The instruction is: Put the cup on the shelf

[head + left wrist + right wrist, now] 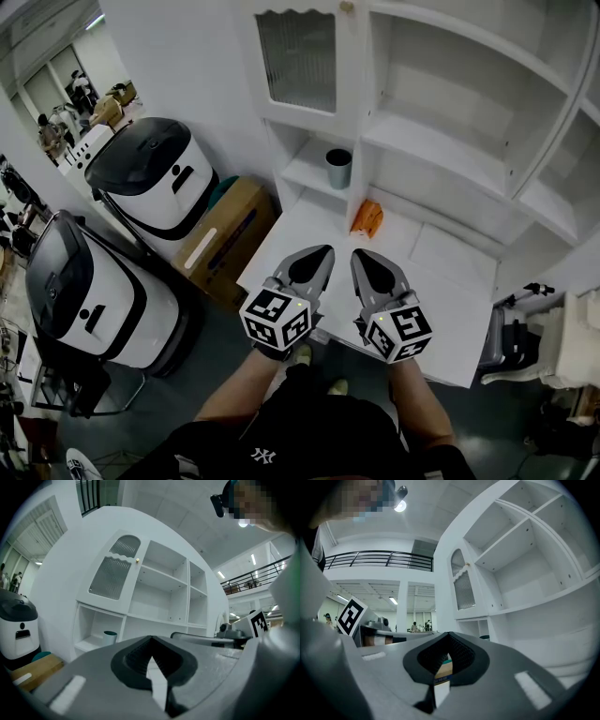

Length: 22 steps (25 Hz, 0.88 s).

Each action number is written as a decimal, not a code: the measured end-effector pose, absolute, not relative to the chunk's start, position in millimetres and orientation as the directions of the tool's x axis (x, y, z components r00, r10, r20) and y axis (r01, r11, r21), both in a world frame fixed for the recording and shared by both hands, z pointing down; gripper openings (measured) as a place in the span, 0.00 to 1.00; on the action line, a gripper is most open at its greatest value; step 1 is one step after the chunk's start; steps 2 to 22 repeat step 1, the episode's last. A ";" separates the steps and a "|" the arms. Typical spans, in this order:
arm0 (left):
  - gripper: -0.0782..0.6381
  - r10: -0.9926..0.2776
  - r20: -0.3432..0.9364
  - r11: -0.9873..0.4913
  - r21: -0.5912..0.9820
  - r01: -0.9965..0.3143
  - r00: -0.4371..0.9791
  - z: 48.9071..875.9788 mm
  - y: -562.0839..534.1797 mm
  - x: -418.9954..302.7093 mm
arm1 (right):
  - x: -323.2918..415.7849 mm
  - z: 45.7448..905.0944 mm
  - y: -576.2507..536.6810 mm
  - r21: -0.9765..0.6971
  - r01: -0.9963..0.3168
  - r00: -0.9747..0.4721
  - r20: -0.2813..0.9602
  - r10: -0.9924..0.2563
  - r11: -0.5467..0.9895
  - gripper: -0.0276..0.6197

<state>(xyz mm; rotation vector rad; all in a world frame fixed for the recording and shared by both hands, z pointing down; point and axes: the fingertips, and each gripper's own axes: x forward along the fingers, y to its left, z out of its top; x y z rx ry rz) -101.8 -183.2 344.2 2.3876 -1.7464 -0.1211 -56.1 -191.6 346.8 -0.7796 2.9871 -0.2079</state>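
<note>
A dark grey-green cup (338, 168) stands upright in the low left compartment of the white shelf unit (441, 141); the left gripper view also shows the cup (110, 637), and the right gripper view shows only its rim (484, 637). Both grippers hover side by side over the white tabletop (450, 281), well short of the cup. My left gripper (320, 253) is shut, its tips meeting with nothing between them. My right gripper (362, 256) is shut and empty too.
An orange object (367, 218) lies on the tabletop by the shelf's upright. Two white-and-black rounded machines (150, 173) (89, 295) and a cardboard box (225, 234) stand on the floor to the left. A ribbed glass door (298, 58) closes the upper left compartment.
</note>
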 end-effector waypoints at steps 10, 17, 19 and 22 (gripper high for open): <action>0.11 -0.951 0.042 -0.293 0.193 -0.936 0.306 344.2 -183.0 -101.6 | -55.9 346.7 -191.4 -0.142 -0.483 -0.872 -0.012 -0.490 0.864 0.05; 0.11 -0.951 0.042 -0.293 0.193 -0.936 0.306 344.2 -183.0 -101.6 | -55.9 346.7 -191.4 -0.142 -0.483 -0.872 -0.012 -0.490 0.864 0.05; 0.11 -0.951 0.042 -0.293 0.193 -0.936 0.306 344.2 -183.0 -101.6 | -55.9 346.7 -191.4 -0.142 -0.483 -0.872 -0.012 -0.490 0.864 0.05; 0.11 -0.951 0.042 -0.293 0.193 -0.936 0.306 344.2 -183.0 -101.6 | -55.9 346.7 -191.4 -0.142 -0.483 -0.872 -0.012 -0.490 0.864 0.05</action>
